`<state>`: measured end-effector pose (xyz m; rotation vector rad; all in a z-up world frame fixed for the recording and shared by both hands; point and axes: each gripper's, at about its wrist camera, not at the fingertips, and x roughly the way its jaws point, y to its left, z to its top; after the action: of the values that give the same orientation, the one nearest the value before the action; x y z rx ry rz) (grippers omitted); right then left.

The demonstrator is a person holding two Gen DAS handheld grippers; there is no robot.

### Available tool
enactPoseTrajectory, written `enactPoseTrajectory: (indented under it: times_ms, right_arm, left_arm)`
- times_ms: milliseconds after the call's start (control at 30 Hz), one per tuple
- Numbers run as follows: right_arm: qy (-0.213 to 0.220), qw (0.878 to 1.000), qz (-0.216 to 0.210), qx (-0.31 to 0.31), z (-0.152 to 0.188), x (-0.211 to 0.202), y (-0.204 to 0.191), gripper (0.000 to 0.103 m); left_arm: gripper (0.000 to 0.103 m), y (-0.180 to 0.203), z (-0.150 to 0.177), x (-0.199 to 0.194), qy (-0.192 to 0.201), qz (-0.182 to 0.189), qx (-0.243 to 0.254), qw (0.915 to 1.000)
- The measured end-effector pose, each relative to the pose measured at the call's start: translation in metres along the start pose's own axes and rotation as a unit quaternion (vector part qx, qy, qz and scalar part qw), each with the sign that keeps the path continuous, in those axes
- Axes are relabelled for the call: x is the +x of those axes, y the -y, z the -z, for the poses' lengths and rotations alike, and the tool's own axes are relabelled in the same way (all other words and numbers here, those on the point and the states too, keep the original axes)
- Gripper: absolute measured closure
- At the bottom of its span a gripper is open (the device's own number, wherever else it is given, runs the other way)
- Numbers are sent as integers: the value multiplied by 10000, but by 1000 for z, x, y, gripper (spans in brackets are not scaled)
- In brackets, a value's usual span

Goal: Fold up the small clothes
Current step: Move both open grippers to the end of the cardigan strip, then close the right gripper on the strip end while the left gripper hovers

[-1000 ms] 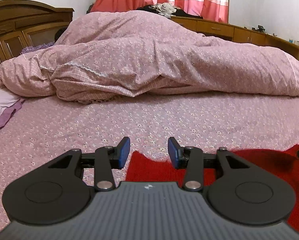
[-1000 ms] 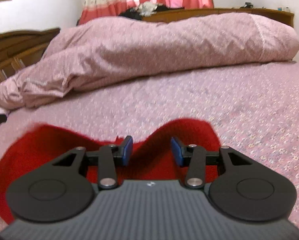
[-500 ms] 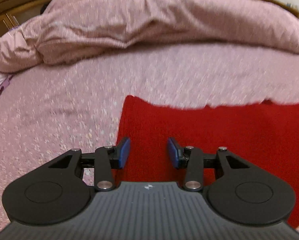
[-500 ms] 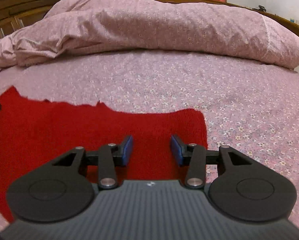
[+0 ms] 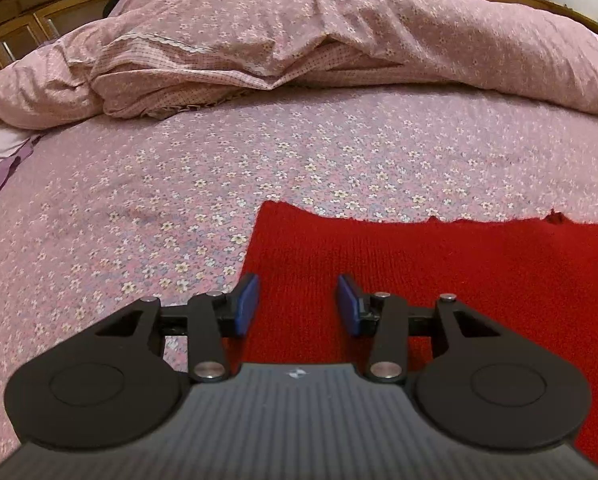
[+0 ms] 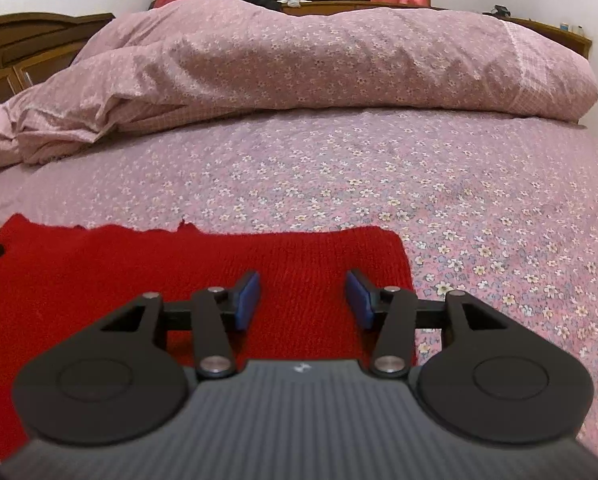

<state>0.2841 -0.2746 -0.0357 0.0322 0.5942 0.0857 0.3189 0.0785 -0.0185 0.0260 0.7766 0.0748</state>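
Observation:
A red knitted garment (image 5: 439,264) lies flat on the pink floral bed sheet (image 5: 179,200). In the left wrist view my left gripper (image 5: 297,304) is open and empty, hovering over the garment's left edge. In the right wrist view the same red garment (image 6: 139,272) spreads to the left, and my right gripper (image 6: 303,300) is open and empty over its right end, near the right edge. The garment's near part is hidden under both gripper bodies.
A bunched pink floral duvet (image 5: 299,32) lies across the far side of the bed and also shows in the right wrist view (image 6: 319,64). A wooden headboard (image 5: 39,4) stands at the far left. A purple-edged cloth (image 5: 3,160) lies at the left.
The garment, earlier raised and bunched near the grippers, now lies spread flat on the sheet. Both grippers have tilted down over its two ends and stay open.

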Motion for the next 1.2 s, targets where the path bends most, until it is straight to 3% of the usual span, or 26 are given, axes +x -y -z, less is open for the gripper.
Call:
enactPoseTrajectory:
  times_ms: [233, 667, 933, 1200]
  right_arm:
    - [64, 9998, 64, 172, -1, -27, 0, 49]
    - [219, 9994, -65, 249, 10, -96, 3, 48]
    - [53, 9986, 49, 528, 36, -117, 13, 48]
    - [-174, 9953, 125, 944, 60, -107, 28, 48]
  left_arm:
    - [53, -5, -1, -26, -70, -101, -164, 9998]
    - [52, -15, 11, -77, 19, 37, -305, 9995]
    - [52, -24, 44, -100, -62, 112, -407, 9991]
    - [52, -40, 75, -100, -222, 113, -654, 9975]
